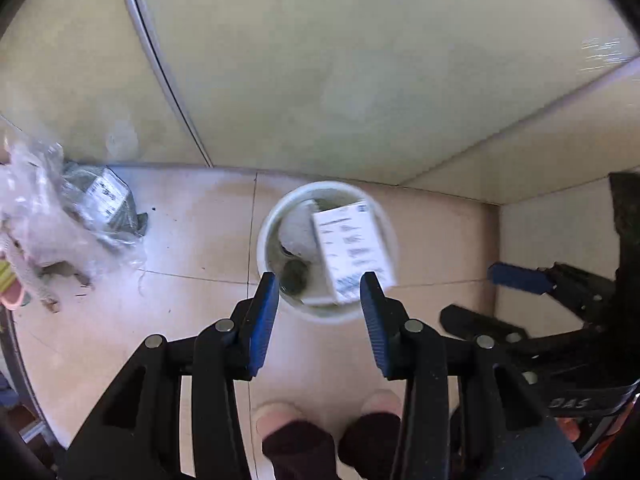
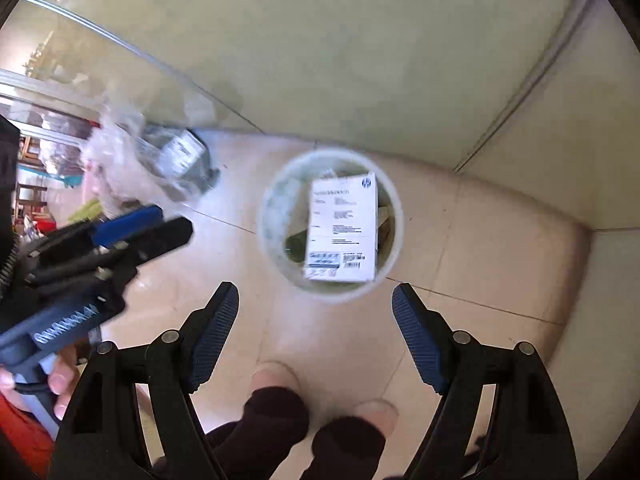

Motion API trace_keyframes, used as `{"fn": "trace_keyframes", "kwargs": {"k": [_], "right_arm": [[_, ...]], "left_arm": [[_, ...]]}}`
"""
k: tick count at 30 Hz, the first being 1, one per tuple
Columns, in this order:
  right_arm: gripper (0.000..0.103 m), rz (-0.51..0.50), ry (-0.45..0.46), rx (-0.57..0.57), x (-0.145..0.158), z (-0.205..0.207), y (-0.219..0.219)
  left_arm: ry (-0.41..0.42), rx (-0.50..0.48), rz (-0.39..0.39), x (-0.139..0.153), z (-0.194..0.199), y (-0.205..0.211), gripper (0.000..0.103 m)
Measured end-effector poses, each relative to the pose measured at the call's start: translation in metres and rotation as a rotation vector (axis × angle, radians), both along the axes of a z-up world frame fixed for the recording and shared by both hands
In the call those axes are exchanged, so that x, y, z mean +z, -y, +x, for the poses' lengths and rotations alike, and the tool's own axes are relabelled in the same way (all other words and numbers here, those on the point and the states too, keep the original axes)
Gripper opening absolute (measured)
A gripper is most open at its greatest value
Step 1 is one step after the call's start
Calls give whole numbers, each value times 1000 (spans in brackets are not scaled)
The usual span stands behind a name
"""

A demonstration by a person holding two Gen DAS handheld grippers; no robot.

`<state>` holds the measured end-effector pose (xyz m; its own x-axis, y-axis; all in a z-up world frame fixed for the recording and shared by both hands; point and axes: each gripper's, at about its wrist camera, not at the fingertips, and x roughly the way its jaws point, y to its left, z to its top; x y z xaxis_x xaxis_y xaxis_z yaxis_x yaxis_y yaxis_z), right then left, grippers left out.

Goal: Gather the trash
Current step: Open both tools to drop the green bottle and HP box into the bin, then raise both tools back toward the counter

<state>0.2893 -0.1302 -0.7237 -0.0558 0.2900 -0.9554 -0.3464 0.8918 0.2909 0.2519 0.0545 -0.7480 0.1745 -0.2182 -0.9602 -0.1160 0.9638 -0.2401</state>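
Beige floor tiles run under everything, and nearest the cameras are the person's slippered feet pointing toward a corner of pale green wall panels. Above the feet, the left gripper has its blue-padded fingers parted with nothing between them, and the right gripper is spread wider still, also empty and touching nothing. Just beyond both sits a round white bin on the floor with a white printed box lying inside it, while crumpled clear plastic bags lie well apart to the left against the wall.
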Motion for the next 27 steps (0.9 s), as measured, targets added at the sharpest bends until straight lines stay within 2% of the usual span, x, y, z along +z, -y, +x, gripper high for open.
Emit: {"fn": "trace_keyframes", "kwargs": {"k": [4,8,11,15,19,23,25,27], "right_arm": [[77,6,64,-25,102,-10,5],[77,36,122,-63,205,-16,5],[77,45,194,-94,281,-18,7],[77,66,286,-151,364,-20,8],[77,78,373,-230,420,-19,14],[77,119,418,-306,456,-9,24],[77,118,435,-331,474,3,29],[77,108,457,-345,491,12,28]], "left_arm": [[21,-8,-4,83,-10,0,41],[73,-7,3,185,-21,5,41],[135,-14,17,260,-24,2,41],[220,-16,17,351,-22,-8,41],[315,-30,31,418,-11,-18,45],[386,-13,30,461,6,-28,47],[401,-5,20,474,21,-34,54],[421,7,21,489,37,-35,69]]}}
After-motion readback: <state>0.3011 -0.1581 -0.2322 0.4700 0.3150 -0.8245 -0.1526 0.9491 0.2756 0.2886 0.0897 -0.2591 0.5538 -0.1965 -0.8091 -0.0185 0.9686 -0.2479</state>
